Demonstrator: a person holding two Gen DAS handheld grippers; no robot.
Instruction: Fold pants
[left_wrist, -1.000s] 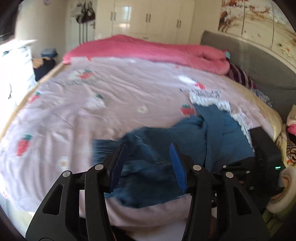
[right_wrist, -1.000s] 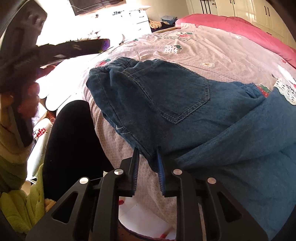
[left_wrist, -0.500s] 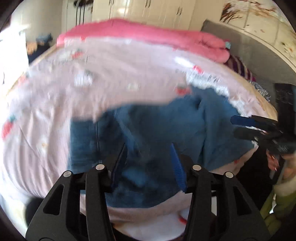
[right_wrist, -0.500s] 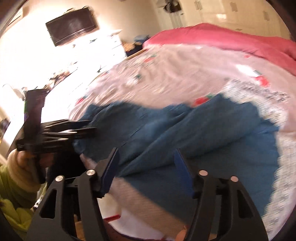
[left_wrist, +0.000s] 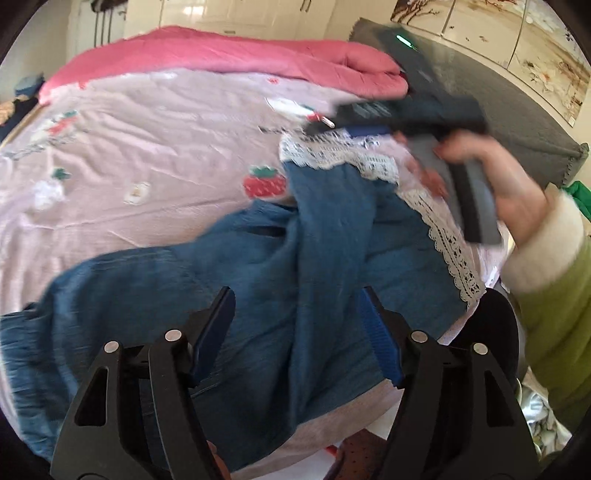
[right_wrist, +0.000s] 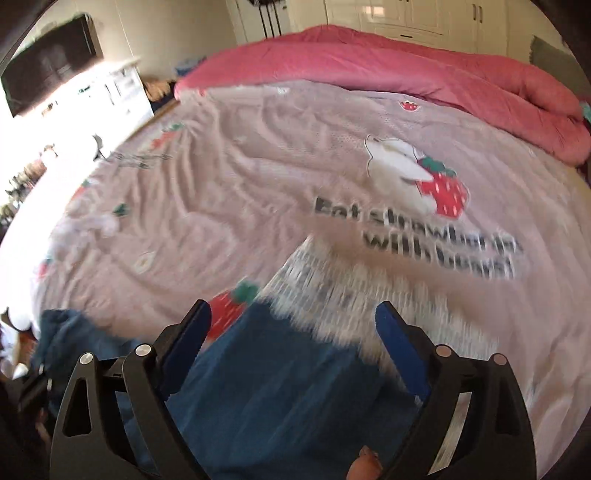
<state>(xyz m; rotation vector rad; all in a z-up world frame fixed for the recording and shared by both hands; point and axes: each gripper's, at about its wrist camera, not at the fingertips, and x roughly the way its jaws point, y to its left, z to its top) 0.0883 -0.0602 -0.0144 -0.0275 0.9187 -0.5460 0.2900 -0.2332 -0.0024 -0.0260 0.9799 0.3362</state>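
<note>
pants (left_wrist: 280, 266) crumpled on bed (left_wrist: 147, 155) | left gripper (left_wrist: 299, 325), right gripper (right_wrist: 291, 332) jaws just widened, empty

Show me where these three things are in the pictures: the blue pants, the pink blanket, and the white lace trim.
blue pants (left_wrist: 317, 266), left wrist view, on the crumpled middle of the denim.
pink blanket (right_wrist: 424, 70), right wrist view, on its broad top surface.
white lace trim (left_wrist: 332, 158), left wrist view, on the upper band of lace.
</note>
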